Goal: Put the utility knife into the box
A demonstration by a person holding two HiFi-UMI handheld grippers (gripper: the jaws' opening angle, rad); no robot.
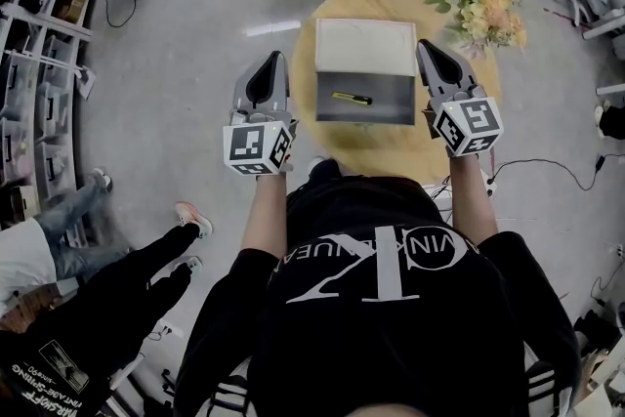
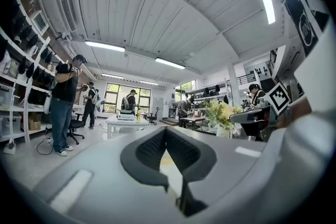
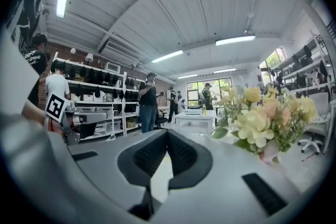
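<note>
A yellow utility knife (image 1: 352,98) lies inside the open grey box (image 1: 389,109) on the round wooden table (image 1: 391,153). The box's white lid (image 1: 364,46) stands open on the far side. My left gripper (image 1: 274,60) hangs left of the box, clear of it, and is shut with nothing in it. My right gripper (image 1: 426,45) is raised at the box's right edge, also shut and empty. Both gripper views look level across the room; the left gripper (image 2: 166,129) and the right gripper (image 3: 167,131) each show tips touching. Neither gripper view shows the knife or the box.
A bouquet of yellow flowers (image 1: 484,8) stands at the table's far right, close to my right gripper. Another person (image 1: 88,298) stands at the lower left. Shelving (image 1: 39,63) lines the left wall. A cable (image 1: 547,166) runs over the floor at the right.
</note>
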